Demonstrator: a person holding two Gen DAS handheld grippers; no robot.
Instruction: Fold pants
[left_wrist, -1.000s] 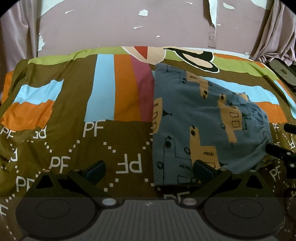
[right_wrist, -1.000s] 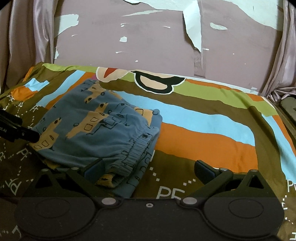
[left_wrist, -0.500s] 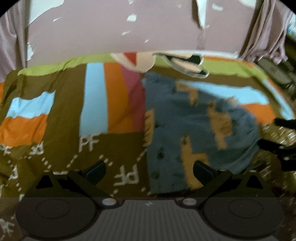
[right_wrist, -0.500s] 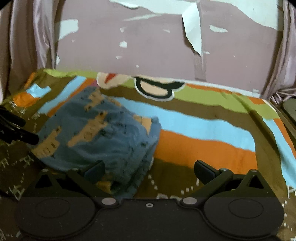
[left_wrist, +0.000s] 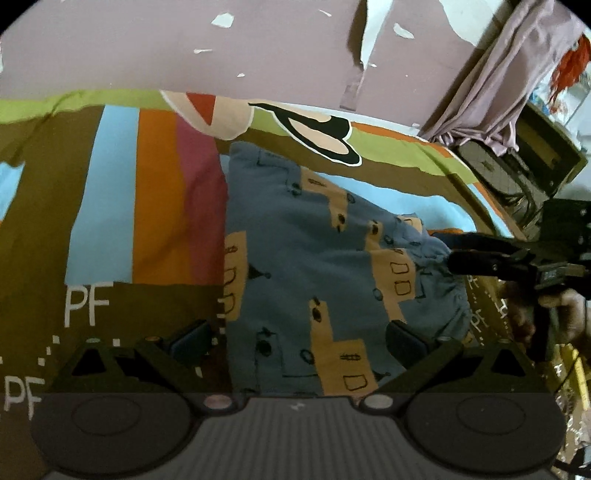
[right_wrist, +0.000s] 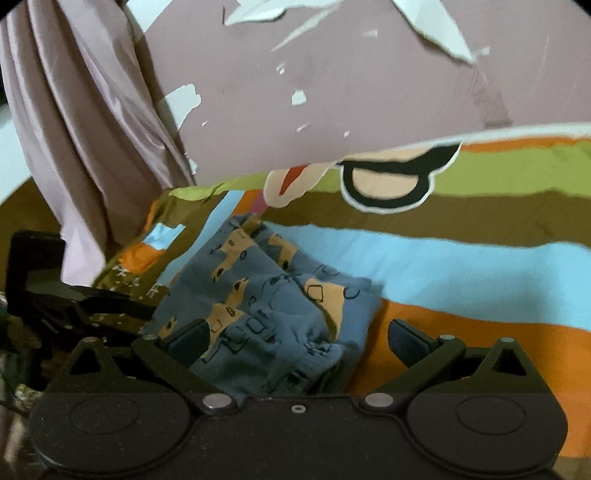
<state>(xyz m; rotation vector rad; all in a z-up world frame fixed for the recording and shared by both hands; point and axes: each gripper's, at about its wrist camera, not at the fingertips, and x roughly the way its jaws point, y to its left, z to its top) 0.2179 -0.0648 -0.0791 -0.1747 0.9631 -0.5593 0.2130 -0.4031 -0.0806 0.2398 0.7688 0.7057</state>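
The blue pants (left_wrist: 317, 266) with tan car prints lie folded on the striped bedspread (left_wrist: 110, 221). My left gripper (left_wrist: 299, 339) is open, its fingers straddling the near end of the pants. My right gripper (right_wrist: 295, 338) is open over the elastic waistband end of the pants (right_wrist: 280, 314). In the left wrist view the right gripper (left_wrist: 480, 254) shows at the right, its fingertips at the waistband edge. In the right wrist view the left gripper (right_wrist: 110, 302) shows at the left edge.
A peeling mauve wall (left_wrist: 258, 48) stands behind the bed. Mauve curtains (right_wrist: 81, 147) hang at both sides. A dark bag and box (left_wrist: 517, 170) sit off the bed's right side. Bedspread lies bare left of the pants.
Both grippers have moved in closer over the pants. The right gripper has tilted and swung left toward the waistband. The pants have not visibly moved.
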